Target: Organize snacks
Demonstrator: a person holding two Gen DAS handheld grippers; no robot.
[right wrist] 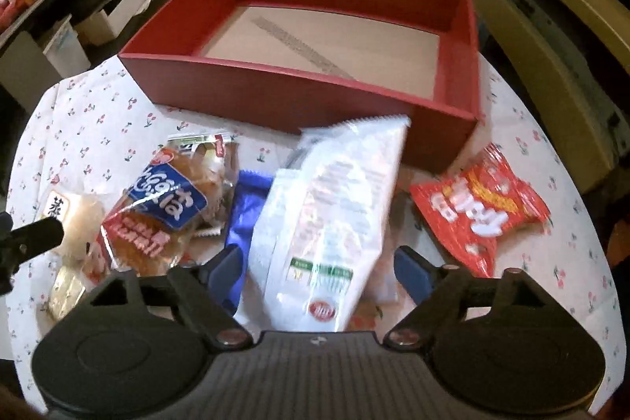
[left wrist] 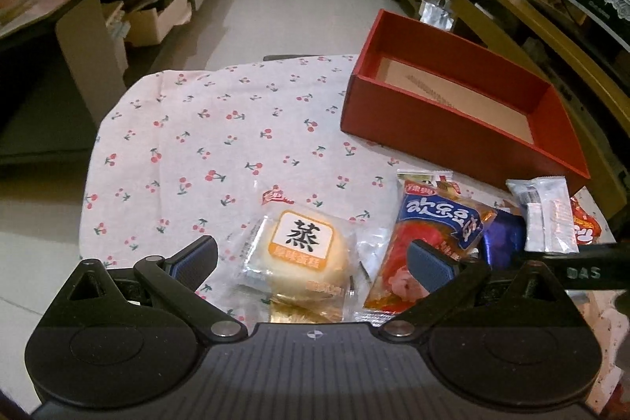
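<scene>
Box (right wrist: 299, 97), red, holds only a paper liner (right wrist: 334, 42); snacks (right wrist: 327, 223) lie outside.

The box (right wrist: 299, 97) is sitting at twelve o'clock on the counter (right wrist: 78, 128). The snack packets are lying before it: the tall packet (right wrist: 330, 215) at six, the bread packet (right wrist: 173, 207) at nine, the crinkled packet (right wrist: 480, 211) at three, well apart.

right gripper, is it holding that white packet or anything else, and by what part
Nothing is held. The right gripper is open, its fingers either side of the white packet's lower end, with gaps showing between pads and wrapper.
</scene>
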